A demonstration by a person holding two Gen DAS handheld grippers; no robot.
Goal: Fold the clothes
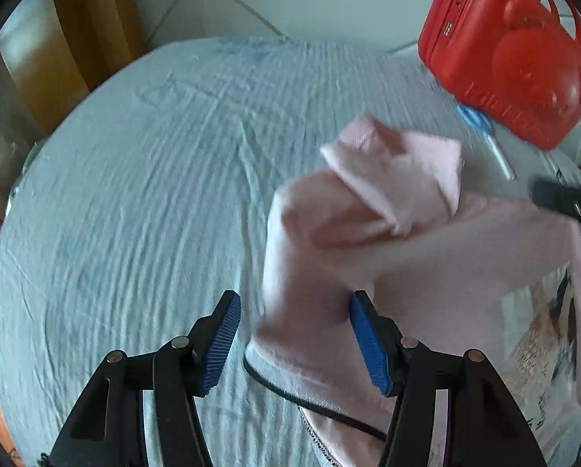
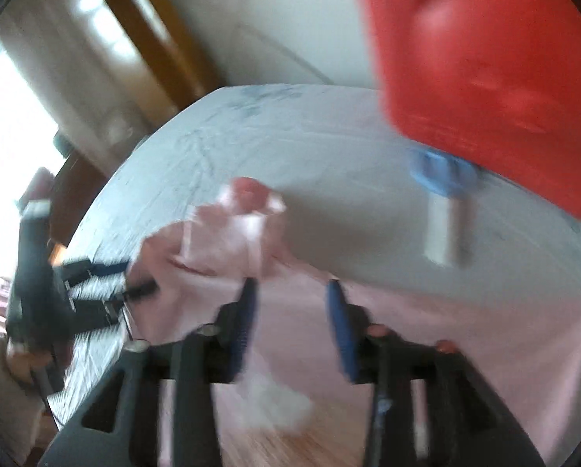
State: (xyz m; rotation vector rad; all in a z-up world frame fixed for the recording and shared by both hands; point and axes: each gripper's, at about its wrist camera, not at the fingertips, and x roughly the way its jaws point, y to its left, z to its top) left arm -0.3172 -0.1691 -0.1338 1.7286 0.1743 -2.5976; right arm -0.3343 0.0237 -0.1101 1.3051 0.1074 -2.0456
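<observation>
On the light blue sheet (image 1: pixel 134 179) lay the pink garment (image 1: pixel 388 233) — both the left gripper (image 1: pixel 294 342) and right gripper (image 2: pixel 290 327) stood open, gripping nothing.

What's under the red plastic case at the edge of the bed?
A blue-handled tool pokes out from beneath the red case, lying on the light blue sheet. Its blue end is partly covered, so the rest of it is hidden.

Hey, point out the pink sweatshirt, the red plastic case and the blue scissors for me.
pink sweatshirt (image 1: pixel 426 241): left wrist view, on its chest fabric.
red plastic case (image 1: pixel 504 50): left wrist view, on its broad front face.
blue scissors (image 1: pixel 475 118): left wrist view, on the handle loops.
</observation>
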